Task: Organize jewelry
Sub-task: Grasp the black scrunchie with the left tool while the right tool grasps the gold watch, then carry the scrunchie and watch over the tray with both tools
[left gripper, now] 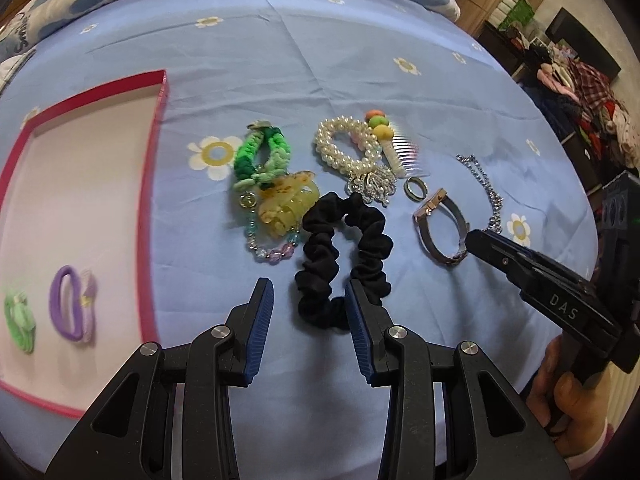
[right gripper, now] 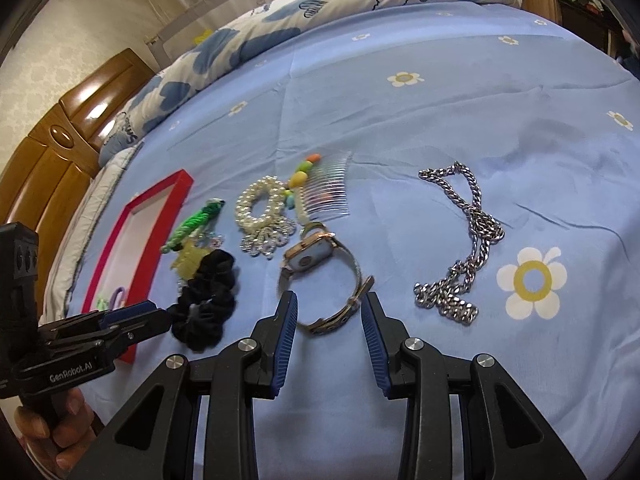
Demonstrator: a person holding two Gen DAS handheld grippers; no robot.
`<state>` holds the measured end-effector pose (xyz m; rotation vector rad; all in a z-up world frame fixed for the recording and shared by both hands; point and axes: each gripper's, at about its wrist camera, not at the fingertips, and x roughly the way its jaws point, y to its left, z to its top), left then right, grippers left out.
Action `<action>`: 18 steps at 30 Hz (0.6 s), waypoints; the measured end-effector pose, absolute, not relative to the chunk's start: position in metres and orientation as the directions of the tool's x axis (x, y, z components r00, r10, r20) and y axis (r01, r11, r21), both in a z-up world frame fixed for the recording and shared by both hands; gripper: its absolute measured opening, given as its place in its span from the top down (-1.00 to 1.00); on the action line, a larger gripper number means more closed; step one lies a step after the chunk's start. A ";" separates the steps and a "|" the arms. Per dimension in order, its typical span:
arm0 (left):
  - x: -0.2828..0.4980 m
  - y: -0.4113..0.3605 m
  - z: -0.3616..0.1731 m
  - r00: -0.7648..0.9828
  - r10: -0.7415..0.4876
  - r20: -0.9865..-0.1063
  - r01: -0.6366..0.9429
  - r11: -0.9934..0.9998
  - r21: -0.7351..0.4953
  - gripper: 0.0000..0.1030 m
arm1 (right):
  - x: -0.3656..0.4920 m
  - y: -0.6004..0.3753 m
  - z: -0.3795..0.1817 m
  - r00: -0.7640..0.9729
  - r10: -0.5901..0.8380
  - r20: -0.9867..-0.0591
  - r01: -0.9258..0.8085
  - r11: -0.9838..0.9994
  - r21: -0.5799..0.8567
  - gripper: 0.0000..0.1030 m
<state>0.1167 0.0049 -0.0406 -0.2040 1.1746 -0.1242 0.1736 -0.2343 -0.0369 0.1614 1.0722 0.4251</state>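
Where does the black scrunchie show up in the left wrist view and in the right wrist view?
Left wrist: the black scrunchie lies at centre, its near end between the fingers of the left hand-held gripper.
Right wrist: the scrunchie lies lower left, by the other gripper's tip.
Shared landmark: the wristwatch, to the right of the scrunchie in both views.

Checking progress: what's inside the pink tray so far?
Inside the pink tray: a purple hair tie and a green hair tie. The tray's near corner runs out of frame, so anything there is unseen.
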 end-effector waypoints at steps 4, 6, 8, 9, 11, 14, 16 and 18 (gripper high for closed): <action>0.124 0.001 -0.050 0.362 -0.207 -0.909 -0.006 0.974 -0.225 0.32 | 0.183 -0.235 -0.045 0.391 0.401 -0.828 -0.247 0.913 0.325 0.30; 0.126 0.001 -0.054 0.353 -0.213 -0.911 -0.007 0.973 -0.231 0.32 | 0.185 -0.234 -0.048 0.386 0.399 -0.832 -0.249 0.913 0.323 0.30; 0.128 0.001 -0.057 0.348 -0.218 -0.912 -0.005 0.972 -0.234 0.34 | 0.186 -0.232 -0.050 0.384 0.396 -0.834 -0.258 0.914 0.314 0.31; 0.128 0.001 -0.057 0.350 -0.216 -0.911 -0.002 0.973 -0.232 0.44 | 0.187 -0.231 -0.051 0.385 0.388 -0.837 -0.263 0.916 0.304 0.34; 0.129 0.000 -0.057 0.352 -0.221 -0.910 0.012 0.973 -0.231 0.75 | 0.187 -0.229 -0.052 0.389 0.378 -0.840 -0.271 0.918 0.288 0.47; 0.126 0.001 -0.054 0.359 -0.239 -0.902 0.025 0.969 -0.247 0.81 | 0.187 -0.228 -0.053 0.384 0.383 -0.840 -0.269 0.917 0.295 0.84; 0.122 0.001 -0.050 0.366 -0.245 -0.898 0.035 0.968 -0.249 0.81 | 0.187 -0.229 -0.051 0.389 0.381 -0.839 -0.268 0.918 0.293 0.89; 0.119 0.002 -0.044 0.377 -0.247 -0.893 0.038 0.967 -0.252 0.82 | 0.184 -0.230 -0.047 0.392 0.391 -0.833 -0.271 0.914 0.302 0.89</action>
